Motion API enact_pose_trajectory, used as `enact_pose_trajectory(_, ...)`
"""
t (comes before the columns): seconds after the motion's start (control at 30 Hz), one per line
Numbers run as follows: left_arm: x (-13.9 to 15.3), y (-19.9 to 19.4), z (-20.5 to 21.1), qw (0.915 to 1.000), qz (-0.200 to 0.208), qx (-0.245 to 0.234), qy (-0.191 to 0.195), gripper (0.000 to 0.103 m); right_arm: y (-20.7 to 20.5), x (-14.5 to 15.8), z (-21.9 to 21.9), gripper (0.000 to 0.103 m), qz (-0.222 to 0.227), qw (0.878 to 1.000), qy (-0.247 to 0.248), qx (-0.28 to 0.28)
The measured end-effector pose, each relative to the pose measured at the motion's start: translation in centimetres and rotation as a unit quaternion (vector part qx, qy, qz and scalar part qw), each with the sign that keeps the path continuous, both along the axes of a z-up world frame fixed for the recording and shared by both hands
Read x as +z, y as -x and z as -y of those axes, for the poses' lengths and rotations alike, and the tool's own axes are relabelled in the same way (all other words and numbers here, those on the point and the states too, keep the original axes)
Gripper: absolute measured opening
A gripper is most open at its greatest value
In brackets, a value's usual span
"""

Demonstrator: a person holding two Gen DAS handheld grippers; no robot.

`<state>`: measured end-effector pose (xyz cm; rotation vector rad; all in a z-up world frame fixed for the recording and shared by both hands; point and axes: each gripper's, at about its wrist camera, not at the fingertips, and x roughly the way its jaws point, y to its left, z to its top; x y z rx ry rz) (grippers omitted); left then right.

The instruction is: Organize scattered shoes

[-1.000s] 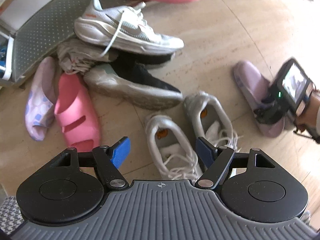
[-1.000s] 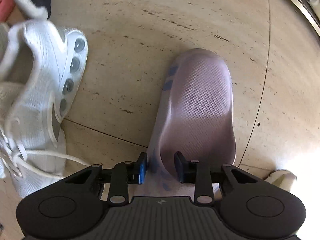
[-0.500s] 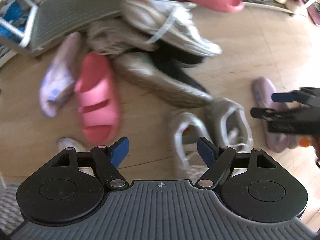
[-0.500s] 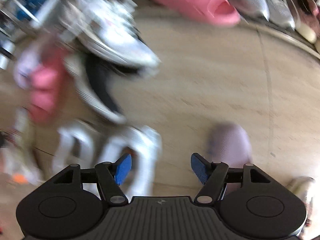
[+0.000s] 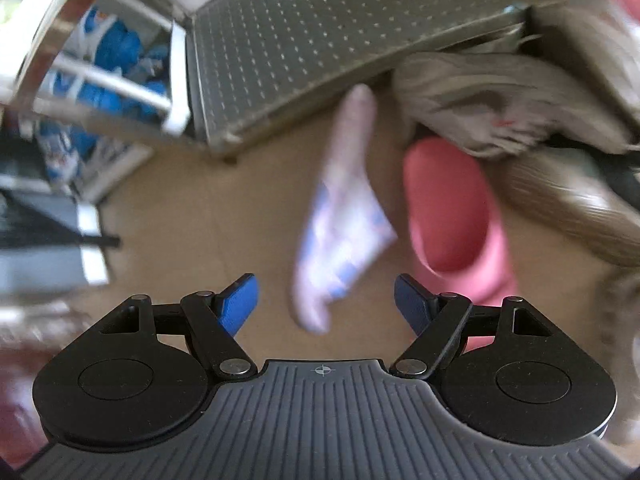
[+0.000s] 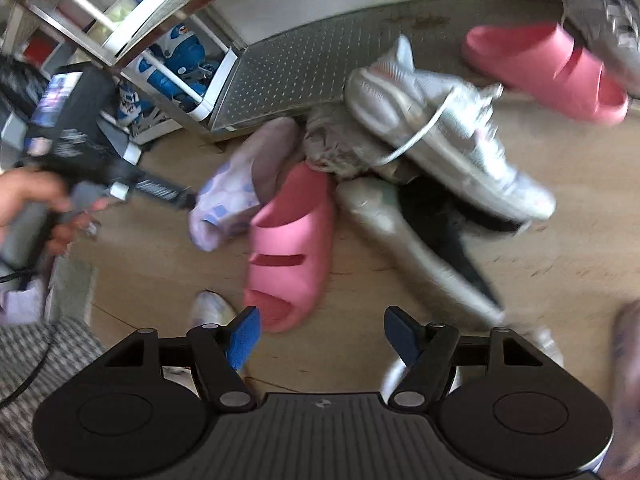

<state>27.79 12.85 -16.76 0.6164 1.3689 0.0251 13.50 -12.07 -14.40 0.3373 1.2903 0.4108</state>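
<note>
A lilac slipper with blue patches [image 5: 340, 232] lies on the floor beside a pink slide [image 5: 452, 208]. My left gripper [image 5: 325, 300] hangs open just above the slipper's toe, with nothing between its fingers. The right wrist view shows the same slipper [image 6: 232, 196] and slide [image 6: 288, 256], with the left gripper [image 6: 182, 198] coming in from the left in a hand. My right gripper [image 6: 322, 332] is open and empty above the floor, near the slide's toe. A second lilac slipper [image 6: 628, 360] shows blurred at the right edge.
A white sneaker [image 6: 440, 136], a beige shoe [image 6: 336, 144] and a black-and-grey sneaker [image 6: 420, 248] are piled to the right. Another pink slide [image 6: 552, 68] lies behind them. A grey dotted mat [image 5: 320, 40] and a white shelf [image 6: 176, 64] stand at the back.
My right gripper let go of the lilac slipper, opened, rose and swung toward the shoe pile. My left gripper swept left and down over the patched lilac slipper.
</note>
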Motion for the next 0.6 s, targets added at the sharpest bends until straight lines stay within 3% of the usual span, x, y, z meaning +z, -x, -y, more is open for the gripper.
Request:
enact_pose_trajectory(0.17, -4.8, -3.9, 0.7, 0.9995, 0.005, -0.022, -0.022, 0.08, -0.7, -2.6, 0.6, 0.07, -0.041, 0.999, 0.003, -0.013)
enact_pose_trajectory(0.27, -7.9, -5.9, 0.5, 0.9994, -0.03, 0.003, -0.015, 0.08, -1.6, -3.7, 1.7, 0.07, -0.053, 0.998, 0.009, -0.022)
enact_pose_trajectory(0.4, -10.9, -6.7, 0.7, 0.9969, -0.065, -0.003, -0.045, 0.081, -2.3, -4.9, 3.0, 0.07, -0.065, 0.997, 0.014, -0.036)
enact_pose_trajectory(0.5, -10.7, -6.6, 0.4, 0.9978, -0.061, 0.0, -0.023, 0.066, -2.3, -5.3, 3.7, 0.07, -0.068, 0.996, 0.011, -0.048)
enact_pose_trajectory(0.6, -8.5, -6.3, -0.1, 0.9987, -0.045, 0.019, 0.016, 0.063, -2.0, -4.8, 3.9, 0.07, -0.057, 0.997, 0.013, -0.04)
